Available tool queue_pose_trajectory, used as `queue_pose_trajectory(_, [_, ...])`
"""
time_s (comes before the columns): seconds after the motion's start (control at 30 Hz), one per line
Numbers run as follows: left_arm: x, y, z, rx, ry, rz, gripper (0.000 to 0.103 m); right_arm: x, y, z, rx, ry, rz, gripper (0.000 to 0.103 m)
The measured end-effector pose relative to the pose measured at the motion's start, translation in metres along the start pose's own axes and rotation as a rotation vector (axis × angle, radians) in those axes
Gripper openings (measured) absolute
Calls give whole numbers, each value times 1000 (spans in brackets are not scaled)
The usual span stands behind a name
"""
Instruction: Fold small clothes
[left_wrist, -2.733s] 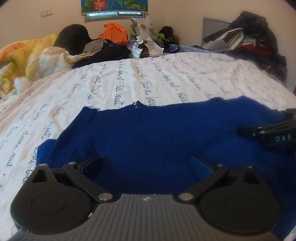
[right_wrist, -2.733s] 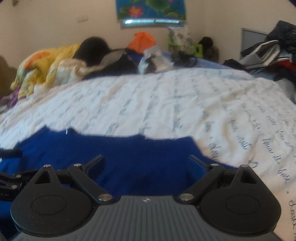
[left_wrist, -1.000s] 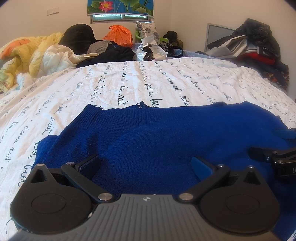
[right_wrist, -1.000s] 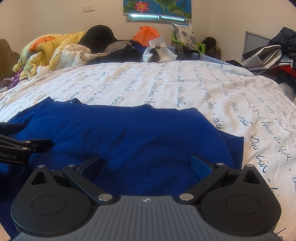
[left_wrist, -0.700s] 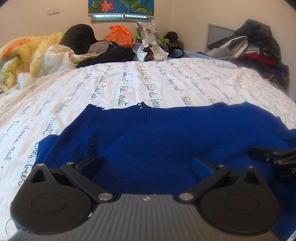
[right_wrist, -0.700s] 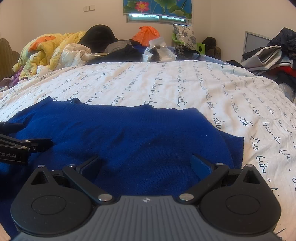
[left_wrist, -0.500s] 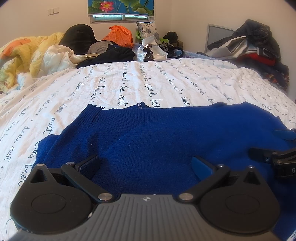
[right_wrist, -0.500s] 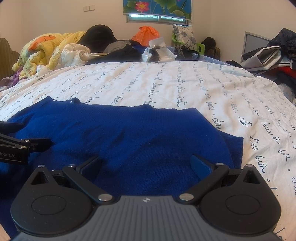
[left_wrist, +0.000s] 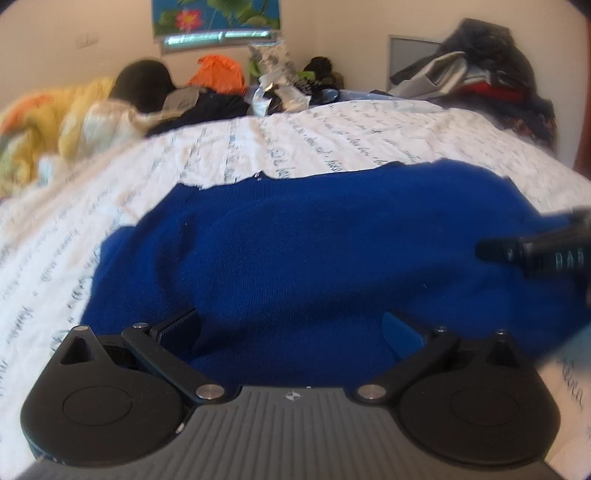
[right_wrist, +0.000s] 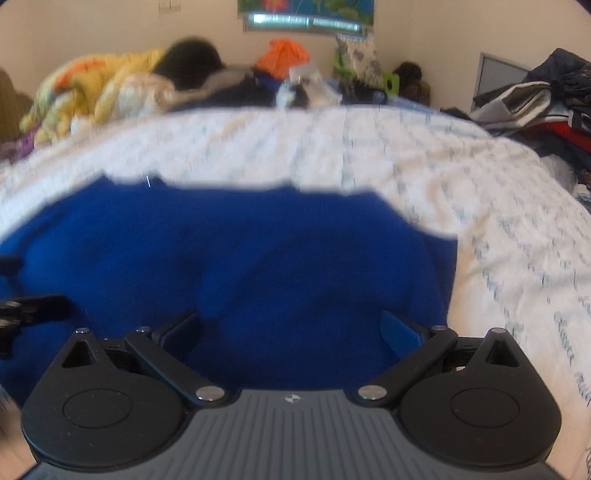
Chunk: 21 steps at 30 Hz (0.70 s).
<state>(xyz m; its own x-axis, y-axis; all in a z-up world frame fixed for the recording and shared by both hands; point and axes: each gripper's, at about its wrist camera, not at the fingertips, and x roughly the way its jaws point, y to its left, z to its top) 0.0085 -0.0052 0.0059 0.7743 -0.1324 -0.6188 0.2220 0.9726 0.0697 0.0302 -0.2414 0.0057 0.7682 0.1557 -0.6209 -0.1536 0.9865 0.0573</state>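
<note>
Here the blue sweater (left_wrist: 314, 258) lies flat on the white bedsheet (left_wrist: 229, 155), filling the lower middle of both frames, its long axis running left to right. The left gripper (left_wrist: 291, 325) stands with jaws apart over its near edge; the right gripper (right_wrist: 291, 325), further right, stands the same, jaws apart. Both seem equally near, so a two-handed fold looks likely.
</note>
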Motion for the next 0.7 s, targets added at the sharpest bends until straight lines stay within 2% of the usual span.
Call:
queue_pose_trajectory(0.13, [-21, 6, -1, -52, 36, -18, 103, -11, 5, 13, -4, 94, -36, 103])
queue_pose_trajectory(0.2, [-26, 7, -3, -66, 38, -53, 103, -28, 10, 13, -5, 55, 13, 103])
queue_pose_trajectory(0.23, [-21, 6, -6, -71, 72, -55, 103, -32, 14, 9, -20, 37, 35, 103])
queue_pose_trajectory(0.27, [-15, 6, -9, -77, 100, -38, 103, -31, 18, 4, -41, 52, 44, 103])
queue_pose_trajectory(0.3, [-16, 3, -12, -73, 73, -14, 103, -22, 21, -4, -67, 104, 45, 103])
queue_pose_trajectory(0.37, [-17, 0, -10, -93, 95, 0, 103, -25, 28, -19, -141, 32, 20, 103])
queue_pose_trajectory(0.4, [-18, 0, -9, -101, 108, 7, 103, -26, 26, -17, -107, 60, 19, 103])
queue_pose_trajectory(0.47, [-20, -1, -12, -111, 93, 17, 103, -30, 26, -13, -85, 95, 9, 103])
queue_pose_trajectory(0.5, [-21, -2, -17, -109, 66, 27, 103, -32, 27, -16, -93, 87, 4, 103])
queue_pose_trajectory(0.57, [-22, -5, -24, -115, 27, 41, 103, -34, 27, -29, -94, 12, -1, 103])
queue_pose_trajectory(0.7, [-21, -5, -22, -119, 24, 43, 103, -35, 28, -30, -85, 9, -6, 103])
